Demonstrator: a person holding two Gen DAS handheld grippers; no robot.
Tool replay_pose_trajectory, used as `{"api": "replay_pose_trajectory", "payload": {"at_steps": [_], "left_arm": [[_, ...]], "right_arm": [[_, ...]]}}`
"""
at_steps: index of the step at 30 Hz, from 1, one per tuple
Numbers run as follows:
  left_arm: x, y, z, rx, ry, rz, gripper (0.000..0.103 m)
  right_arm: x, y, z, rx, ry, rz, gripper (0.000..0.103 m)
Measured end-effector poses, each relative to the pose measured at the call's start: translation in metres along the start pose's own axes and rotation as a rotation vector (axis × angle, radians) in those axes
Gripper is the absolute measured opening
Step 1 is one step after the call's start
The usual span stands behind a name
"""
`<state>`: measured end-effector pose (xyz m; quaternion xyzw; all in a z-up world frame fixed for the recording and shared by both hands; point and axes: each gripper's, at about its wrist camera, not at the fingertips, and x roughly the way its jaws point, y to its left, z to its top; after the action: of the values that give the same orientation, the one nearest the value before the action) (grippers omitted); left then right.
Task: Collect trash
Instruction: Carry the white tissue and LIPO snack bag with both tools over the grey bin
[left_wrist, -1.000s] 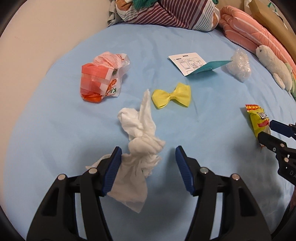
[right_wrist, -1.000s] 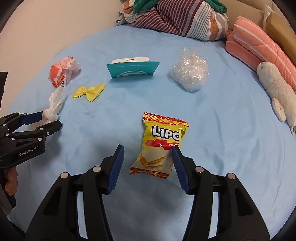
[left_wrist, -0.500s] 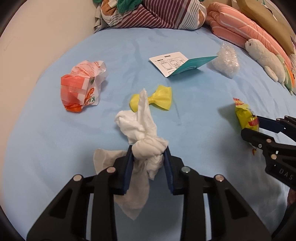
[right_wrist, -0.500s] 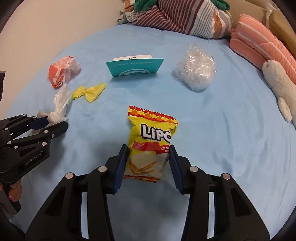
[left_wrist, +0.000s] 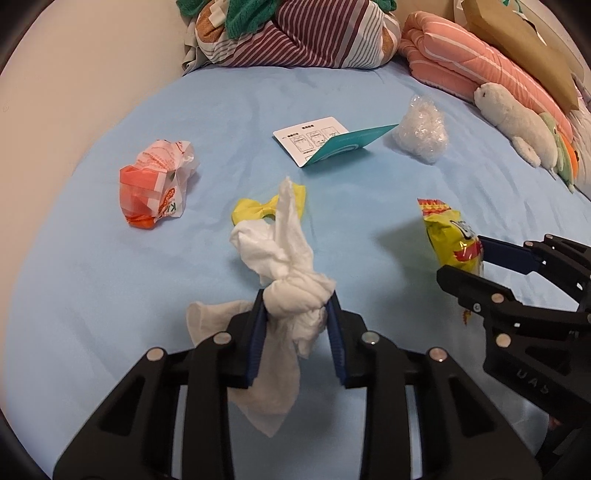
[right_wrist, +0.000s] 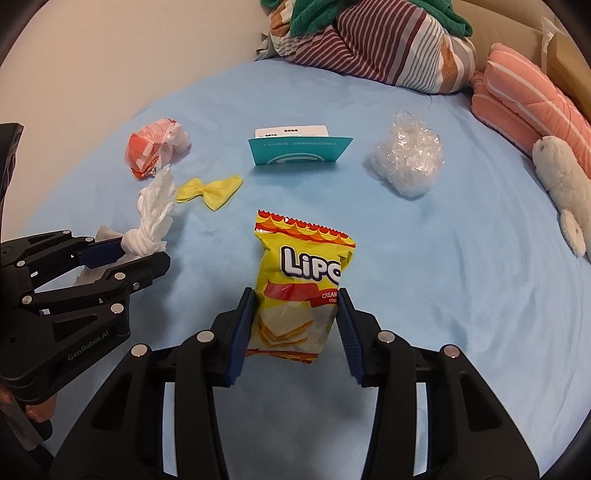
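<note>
Left tool (left_wrist: 295, 325) clamps the tissue (left_wrist: 284, 258) at its knot, long axis running 12 to 6, tail hanging below the pads. Right tool (right_wrist: 295, 325) pinches the snack bag (right_wrist: 299, 280) by its lower half, bag upright, top toward 12. Both seem off the bed (left_wrist: 110, 277). Still lying loose: orange wrapper (left_wrist: 155, 192) at 10 of left tool, left hand nearer; yellow bow (right_wrist: 210, 188), card (right_wrist: 299, 153), plastic wad (right_wrist: 406, 162) at 1 of right tool, right hand nearer
</note>
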<state>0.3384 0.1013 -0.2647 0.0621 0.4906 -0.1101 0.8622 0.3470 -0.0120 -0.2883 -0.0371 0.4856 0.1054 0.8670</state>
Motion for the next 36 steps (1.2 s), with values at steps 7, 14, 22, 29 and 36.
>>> {"api": "replay_pose_trajectory", "payload": {"at_steps": [7, 14, 22, 29, 36], "left_arm": [[-0.042, 0.001, -0.013, -0.043, -0.017, 0.039, 0.031], [-0.104, 0.001, -0.044, -0.101, -0.048, 0.083, 0.031], [-0.178, 0.014, -0.098, -0.205, -0.067, 0.141, 0.031], [-0.248, 0.023, -0.146, -0.293, -0.104, 0.227, 0.031], [-0.323, 0.04, -0.188, -0.392, -0.165, 0.342, 0.031]], "right_arm": [[-0.033, 0.017, -0.005, -0.056, -0.053, 0.015, 0.042], [-0.07, 0.041, -0.026, -0.065, -0.054, 0.056, 0.042], [-0.132, 0.086, -0.037, -0.133, -0.122, 0.119, 0.042], [-0.182, 0.143, -0.051, -0.235, -0.18, 0.194, 0.042], [-0.233, 0.198, -0.065, -0.35, -0.23, 0.284, 0.042]]}}
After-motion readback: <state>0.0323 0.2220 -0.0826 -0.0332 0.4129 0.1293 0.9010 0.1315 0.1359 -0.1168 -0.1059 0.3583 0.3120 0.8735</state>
